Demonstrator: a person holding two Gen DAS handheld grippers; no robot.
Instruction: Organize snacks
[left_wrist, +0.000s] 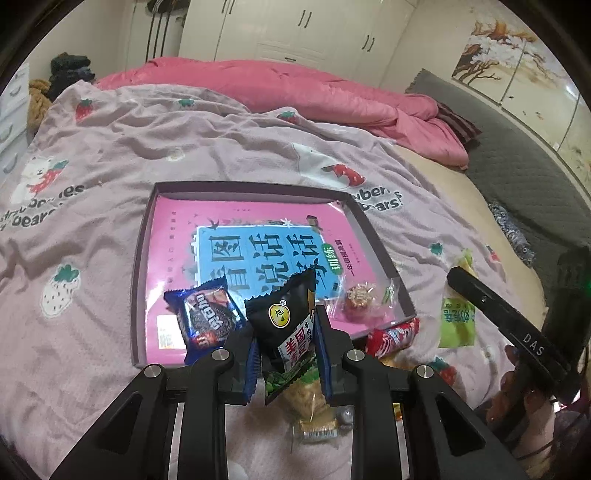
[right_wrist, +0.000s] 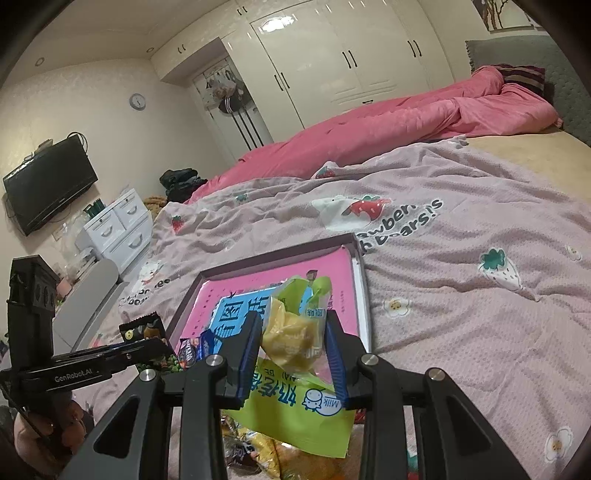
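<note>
Nearest the left wrist lens, the left gripper (left_wrist: 286, 354) is clamped on a black snack packet (left_wrist: 284, 314), its blue pads pinching the lower half so the sealed top stands up toward twelve o'clock. Holding it by the body rather than the flimsy edge looks meant to stop it from swinging. At about ten o'clock from that packet, a blue cookie packet (left_wrist: 207, 319) lies inside the shallow tray (left_wrist: 142, 258), and toward two o'clock a clear-wrapped round sweet (left_wrist: 360, 299) lies near the tray's right corner; both rest on the pink book (left_wrist: 251, 236) that lines the tray floor. Just outside the tray's near right corner, a red packet (left_wrist: 391, 336) lies on the strawberry blanket (left_wrist: 147, 147), not yet sorted. Under the gripper, a green-pea packet (left_wrist: 291, 380) and other wrappers wait in a loose heap. Moving right, the right gripper (right_wrist: 293, 354) grips a yellow-green snack bag (right_wrist: 291, 325), the bag hanging crumpled between the pads while another green milk-candy bag (right_wrist: 295, 410) lies below it. Both grippers point at the tray toward twelve o'clock, so I judge the two snacks are being carried there from the pile.
</note>
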